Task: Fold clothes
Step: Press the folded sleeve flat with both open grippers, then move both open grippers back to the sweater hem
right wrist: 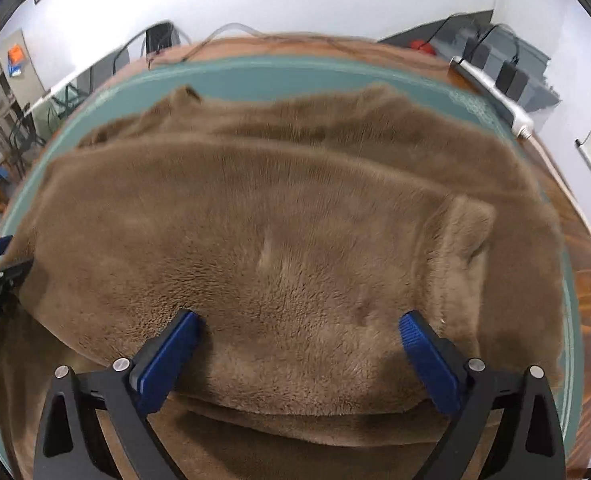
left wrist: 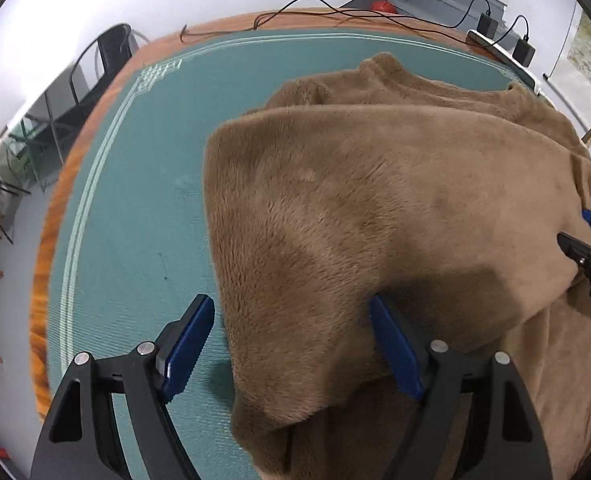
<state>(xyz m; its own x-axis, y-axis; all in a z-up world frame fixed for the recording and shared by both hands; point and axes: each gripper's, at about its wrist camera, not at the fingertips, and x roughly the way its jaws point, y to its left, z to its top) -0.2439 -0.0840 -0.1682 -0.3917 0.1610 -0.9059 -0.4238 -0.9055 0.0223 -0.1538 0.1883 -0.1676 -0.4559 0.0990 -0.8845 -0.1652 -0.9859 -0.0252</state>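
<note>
Both hand-held grippers (left wrist: 291, 320) (right wrist: 299, 332) straddle brown fleece garment (right wrist: 279, 216).

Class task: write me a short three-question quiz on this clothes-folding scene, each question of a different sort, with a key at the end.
1. True or false: the brown fleece garment lies on a green mat.
2. Multiple choice: the left claw is A) shut on a sleeve, B) open, straddling the garment's left edge, C) out of view.
3. Fill in: black cables lie along the far edge of the wooden ____.

Key: 1 true; 2 B; 3 table. The right claw is also open, its pads spread over the folded top layer.
</note>
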